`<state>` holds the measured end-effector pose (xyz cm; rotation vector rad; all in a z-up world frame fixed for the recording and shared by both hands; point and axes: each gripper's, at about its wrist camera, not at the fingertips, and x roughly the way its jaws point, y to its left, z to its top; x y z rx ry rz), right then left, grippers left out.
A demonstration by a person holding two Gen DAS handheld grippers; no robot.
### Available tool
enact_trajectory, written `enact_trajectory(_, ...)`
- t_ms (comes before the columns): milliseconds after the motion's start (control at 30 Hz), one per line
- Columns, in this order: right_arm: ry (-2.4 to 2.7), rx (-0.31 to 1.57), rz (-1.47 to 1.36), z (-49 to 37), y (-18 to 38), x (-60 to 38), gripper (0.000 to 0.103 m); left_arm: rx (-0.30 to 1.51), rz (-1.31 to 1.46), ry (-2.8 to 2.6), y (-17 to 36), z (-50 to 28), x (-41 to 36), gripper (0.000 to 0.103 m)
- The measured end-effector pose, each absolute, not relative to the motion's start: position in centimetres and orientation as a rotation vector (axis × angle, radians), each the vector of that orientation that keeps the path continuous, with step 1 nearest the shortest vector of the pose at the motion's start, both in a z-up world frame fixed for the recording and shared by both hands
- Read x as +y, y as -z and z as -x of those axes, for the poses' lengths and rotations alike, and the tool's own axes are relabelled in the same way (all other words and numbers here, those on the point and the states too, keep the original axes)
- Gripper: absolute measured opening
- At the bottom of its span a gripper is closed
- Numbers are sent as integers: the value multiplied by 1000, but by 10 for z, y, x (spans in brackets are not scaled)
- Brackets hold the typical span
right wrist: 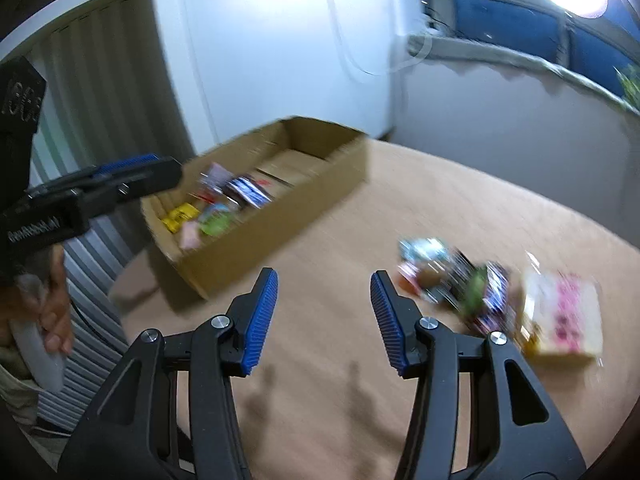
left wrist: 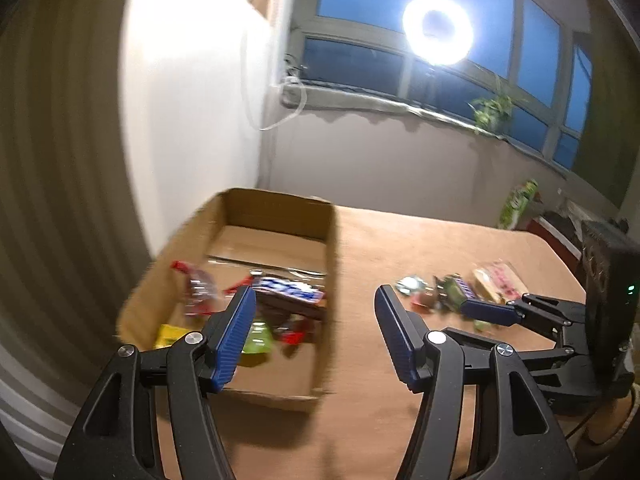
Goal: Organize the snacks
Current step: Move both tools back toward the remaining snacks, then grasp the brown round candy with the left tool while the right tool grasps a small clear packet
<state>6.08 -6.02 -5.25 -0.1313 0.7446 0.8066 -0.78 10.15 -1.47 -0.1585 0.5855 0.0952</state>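
We are working over the tan counter (right wrist: 320, 360) now, and both tools are empty. The left tool (left wrist: 316, 336) is hanging with its blue-padded jaws apart, nothing between them, just over the near right corner of the shallow brown cardboard box (left wrist: 332, 248). The right tool (right wrist: 324, 320) is also standing open over bare counter, gripping nothing.

The box is already holding a jumble of wrapped snacks at its near end: a yellow packet (right wrist: 180, 214), a green one (right wrist: 218, 222), a dark blue-and-white bar wrapper (right wrist: 248, 192). Its far half is bare cardboard.

The loose pile of small colourful wrappers (right wrist: 452, 276) is lying on the counter well apart from the box, to the right of the right tool, with a flat pale packet printed in pink (right wrist: 564, 312) just beside it.

So we are judging the step as another pick from that pile. To do it well, we are swinging the right tool across, singling out one wrapper at the pile's near edge, and closing on its crimped end rather than its slippery middle. Both views are blurred, so steadying before closing looks wise.
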Motion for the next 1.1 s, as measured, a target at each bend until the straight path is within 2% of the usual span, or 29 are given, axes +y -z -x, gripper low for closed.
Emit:
enact_trajectory(267,-675,828,50,-69,85,-134,51,643,90,10,27,-17,41,62)
enact_trajectory(500,-661,878,50,-71,101,-148,51,718,79,89,51,-37,5,62)
enact_trajectory(733,-684,914,85,-85,109,-132,52,846,162,72,90,-76,2,62)
enact_trajectory(1100,-692,921,93,-127,114,-128,52,873,204,68,98,-96,7,62)
